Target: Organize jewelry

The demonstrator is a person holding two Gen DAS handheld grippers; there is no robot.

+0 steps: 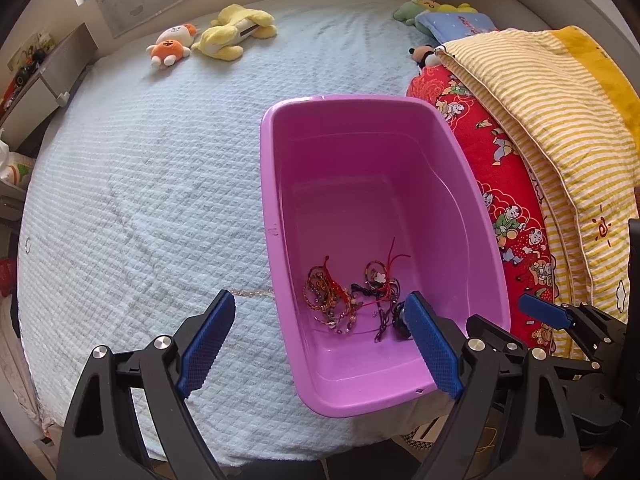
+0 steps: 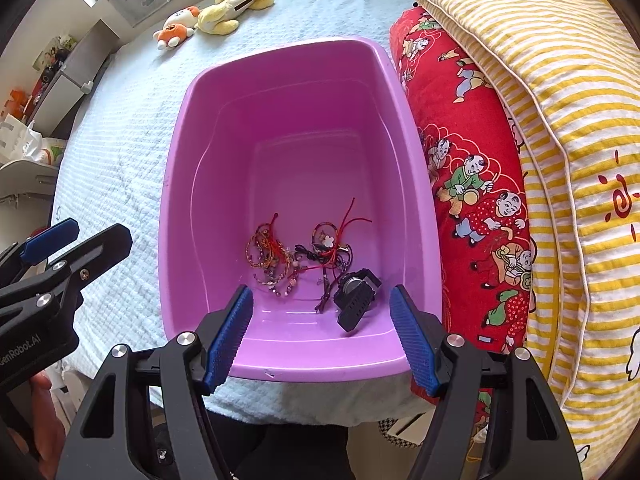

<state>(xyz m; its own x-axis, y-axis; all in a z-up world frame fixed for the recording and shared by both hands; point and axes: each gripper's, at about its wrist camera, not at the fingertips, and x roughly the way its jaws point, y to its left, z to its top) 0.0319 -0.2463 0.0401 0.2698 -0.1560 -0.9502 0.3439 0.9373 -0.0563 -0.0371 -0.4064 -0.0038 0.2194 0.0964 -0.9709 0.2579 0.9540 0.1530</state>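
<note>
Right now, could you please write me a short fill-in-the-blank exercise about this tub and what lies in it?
1. The tub is coloured ____.
2. The bracelets lie ____ the tub.
3. The black watch lies to the ____ of the bracelets in the right wrist view.
4. Both the left gripper and the right gripper are ____.

Missing words: purple; inside; right; open

A: What do the tools look like?

B: The right gripper [image 2: 320,334] has black angular arms, silver round screws and blue ribbed pads [image 2: 230,338].

A: And at lower left?

B: The left gripper [image 2: 48,240], lettered "Robot.AI", over bare skin.
</note>
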